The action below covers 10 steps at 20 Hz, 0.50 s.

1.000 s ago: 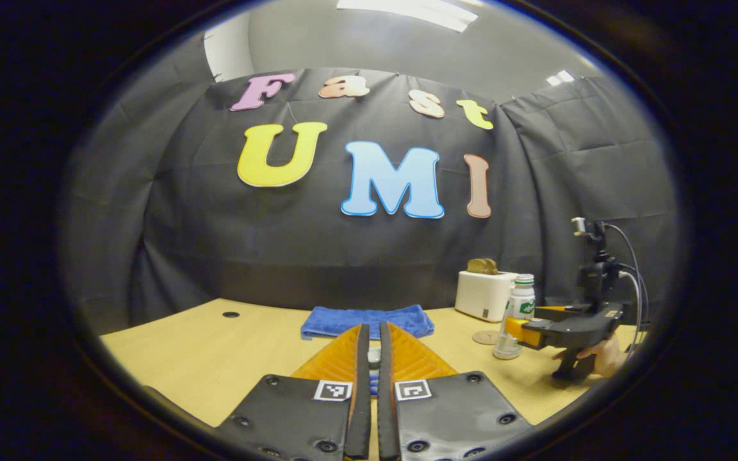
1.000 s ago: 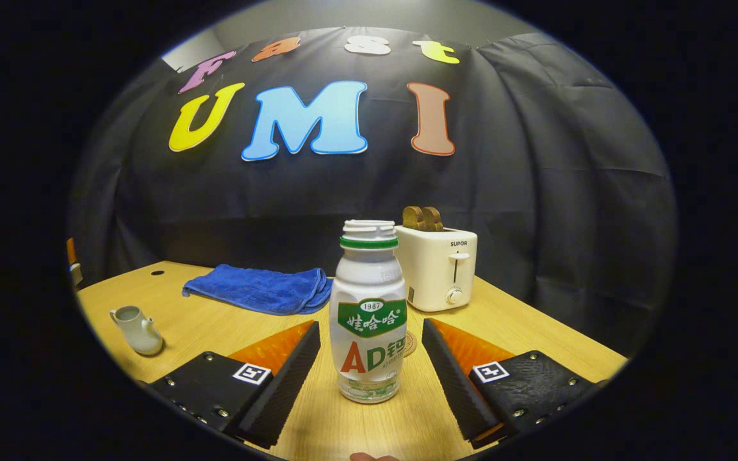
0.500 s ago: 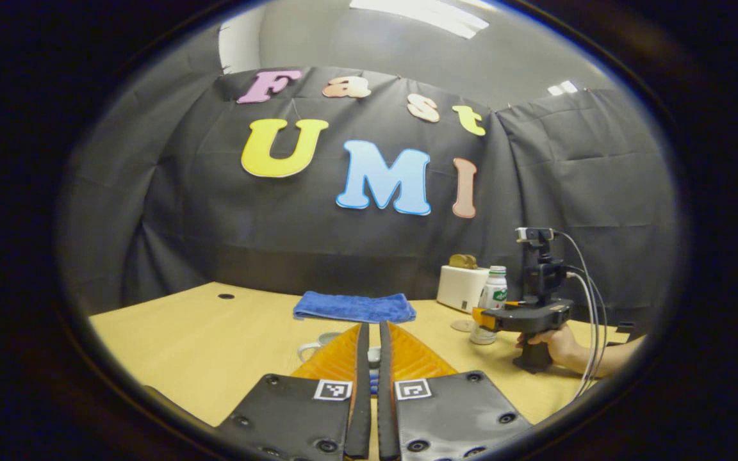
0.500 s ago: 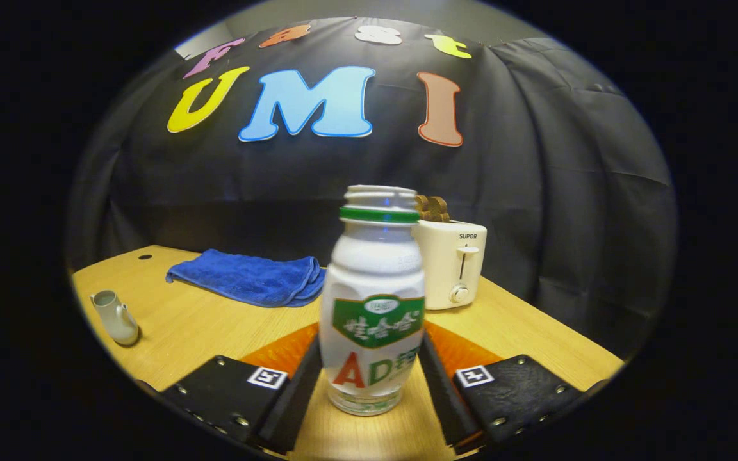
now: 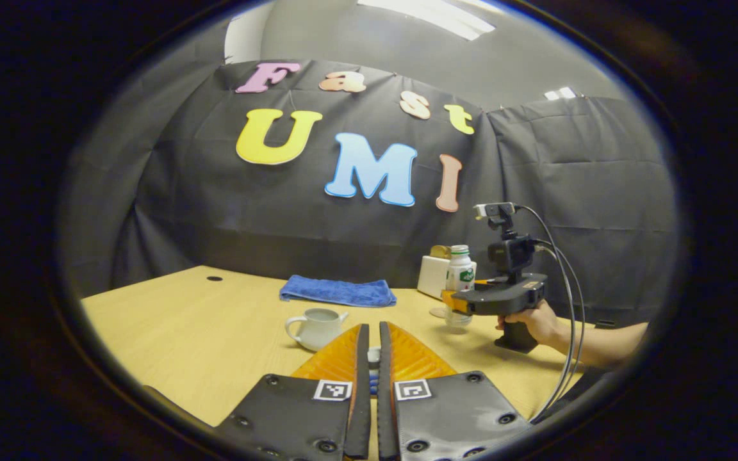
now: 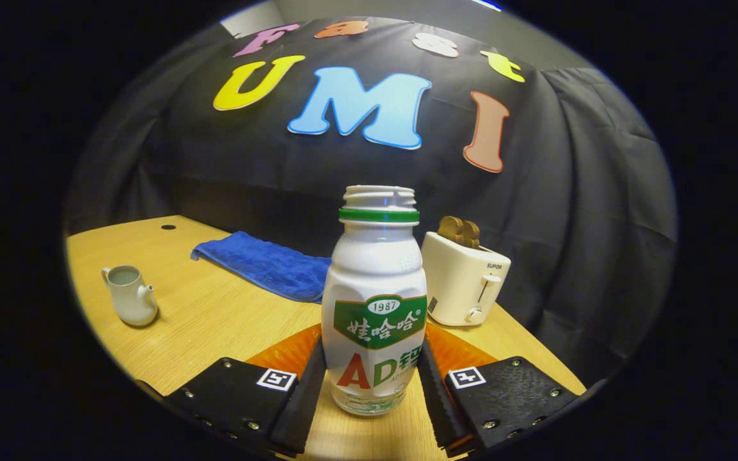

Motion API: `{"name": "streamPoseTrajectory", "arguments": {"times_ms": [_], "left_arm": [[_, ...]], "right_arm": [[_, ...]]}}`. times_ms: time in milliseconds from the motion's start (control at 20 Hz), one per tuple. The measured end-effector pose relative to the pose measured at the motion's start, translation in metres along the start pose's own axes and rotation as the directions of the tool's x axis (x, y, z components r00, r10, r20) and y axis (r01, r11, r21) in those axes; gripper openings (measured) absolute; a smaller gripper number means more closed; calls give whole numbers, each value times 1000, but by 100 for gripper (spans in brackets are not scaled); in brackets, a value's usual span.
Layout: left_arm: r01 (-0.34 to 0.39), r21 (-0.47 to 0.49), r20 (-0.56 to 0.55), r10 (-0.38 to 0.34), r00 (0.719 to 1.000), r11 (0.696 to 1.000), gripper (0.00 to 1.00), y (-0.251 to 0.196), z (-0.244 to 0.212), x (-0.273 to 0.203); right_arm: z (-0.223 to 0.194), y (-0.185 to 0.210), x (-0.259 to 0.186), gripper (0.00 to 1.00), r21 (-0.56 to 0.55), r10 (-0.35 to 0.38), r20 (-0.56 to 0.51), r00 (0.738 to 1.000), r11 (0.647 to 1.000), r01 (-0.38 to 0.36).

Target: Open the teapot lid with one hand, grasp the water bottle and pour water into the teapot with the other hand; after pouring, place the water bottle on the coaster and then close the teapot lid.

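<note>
The step in hand looks like the grasp-and-carry of the water bottle: the right tool has both fingers pressed against the bottle's lower sides, bottle upright and uncapped. In the left gripper view it appears raised a little off the tabletop, near the round coaster and the toaster. The left tool is closed almost fully on a small pale object between its fingers, which I judge to be the teapot lid (it is mostly hidden, so that is a guess). The teapot stands open on the tabletop, well apart from the bottle, in front of the blue cloth. The next move calls for bringing the bottle across over the teapot's open mouth, then tilting it slowly; the mouth is small, so aim matters, and the lid must be kept clear.
</note>
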<state>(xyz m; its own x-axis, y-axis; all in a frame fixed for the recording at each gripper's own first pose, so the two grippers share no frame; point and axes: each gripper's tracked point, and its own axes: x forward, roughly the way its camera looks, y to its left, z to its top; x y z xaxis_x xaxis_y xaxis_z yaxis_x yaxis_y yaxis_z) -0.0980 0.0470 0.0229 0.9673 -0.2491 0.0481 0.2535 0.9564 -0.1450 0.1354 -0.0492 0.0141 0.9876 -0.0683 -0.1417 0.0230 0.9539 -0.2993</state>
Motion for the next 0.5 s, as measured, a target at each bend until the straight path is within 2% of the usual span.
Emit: {"name": "streamPoseTrajectory", "arguments": {"times_ms": [200,500], "left_arm": [[27,8,7,-27,1000,1000,14,-11,0,-18],[-1,61,6,1,1000,998,14,-5,-6,-45]], "right_arm": [[14,21,-12,71,-198,10,22,1000,980,-5],[28,65,-18,72,-455,64,57,996,890,-31]]}}
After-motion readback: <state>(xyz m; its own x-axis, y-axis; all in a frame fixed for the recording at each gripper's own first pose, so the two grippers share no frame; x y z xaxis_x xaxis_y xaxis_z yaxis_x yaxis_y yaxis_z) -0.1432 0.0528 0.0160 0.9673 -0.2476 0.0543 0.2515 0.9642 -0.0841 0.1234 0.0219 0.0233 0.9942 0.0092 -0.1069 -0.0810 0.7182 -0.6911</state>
